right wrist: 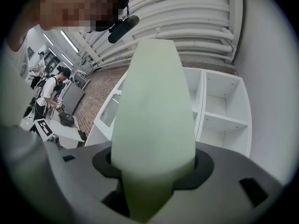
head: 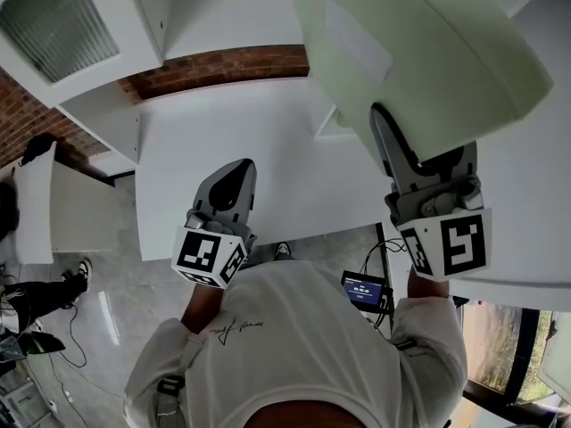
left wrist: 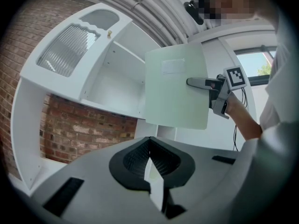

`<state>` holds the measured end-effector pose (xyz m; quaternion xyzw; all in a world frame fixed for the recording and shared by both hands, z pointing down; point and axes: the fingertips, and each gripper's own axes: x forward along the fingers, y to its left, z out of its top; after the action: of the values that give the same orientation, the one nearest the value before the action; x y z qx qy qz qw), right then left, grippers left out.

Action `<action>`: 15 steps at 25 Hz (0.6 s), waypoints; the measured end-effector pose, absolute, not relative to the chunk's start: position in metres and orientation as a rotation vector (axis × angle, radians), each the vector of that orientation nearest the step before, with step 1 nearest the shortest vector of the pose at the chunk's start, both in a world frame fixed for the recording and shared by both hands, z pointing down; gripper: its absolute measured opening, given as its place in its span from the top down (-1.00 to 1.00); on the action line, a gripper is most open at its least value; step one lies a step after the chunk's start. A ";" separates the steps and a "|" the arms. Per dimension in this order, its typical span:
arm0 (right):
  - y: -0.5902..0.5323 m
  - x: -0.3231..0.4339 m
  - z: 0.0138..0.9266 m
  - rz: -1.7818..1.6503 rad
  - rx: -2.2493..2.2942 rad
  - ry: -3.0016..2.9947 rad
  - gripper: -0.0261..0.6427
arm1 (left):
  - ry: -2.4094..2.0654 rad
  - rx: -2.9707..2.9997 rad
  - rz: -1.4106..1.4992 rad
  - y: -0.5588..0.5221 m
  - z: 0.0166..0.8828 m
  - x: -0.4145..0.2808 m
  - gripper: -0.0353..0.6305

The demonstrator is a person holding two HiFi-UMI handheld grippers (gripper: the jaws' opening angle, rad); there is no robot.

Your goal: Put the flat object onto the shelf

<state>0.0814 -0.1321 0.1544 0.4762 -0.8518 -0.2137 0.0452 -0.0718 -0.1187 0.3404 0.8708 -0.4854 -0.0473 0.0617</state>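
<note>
The flat object is a pale green board with rounded corners. My right gripper is shut on its lower edge and holds it up, tilted, in front of the white shelf unit. In the left gripper view the board hangs broadside with the right gripper clamped on its right side. In the right gripper view the board rises from between the jaws and hides much of the open shelves. My left gripper is lower, over the white counter, shut and holding nothing.
An upper cabinet door with ribbed glass stands open at the left. A brick wall lies behind the counter. A small device with a blue screen and cables hangs at my waist. People stand at a desk far off.
</note>
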 end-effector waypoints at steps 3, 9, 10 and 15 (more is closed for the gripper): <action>-0.135 0.081 0.150 -0.694 1.456 -2.579 0.11 | -1.466 2.631 -0.147 -0.118 0.340 -0.070 0.86; -0.143 0.080 0.147 -0.759 1.458 -2.521 0.11 | -1.463 2.631 -0.145 -0.120 0.341 -0.069 0.85; -0.144 0.079 0.146 -0.765 1.452 -2.516 0.11 | -1.462 2.633 -0.145 -0.120 0.341 -0.069 0.86; -0.149 0.069 0.138 -0.795 1.467 -2.503 0.11 | -1.462 2.634 -0.146 -0.122 0.340 -0.070 0.86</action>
<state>0.0694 -0.1493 0.1381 0.4865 -0.8302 -0.2638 0.0669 -0.0698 -0.1223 0.3398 0.8716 -0.4837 -0.0484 0.0627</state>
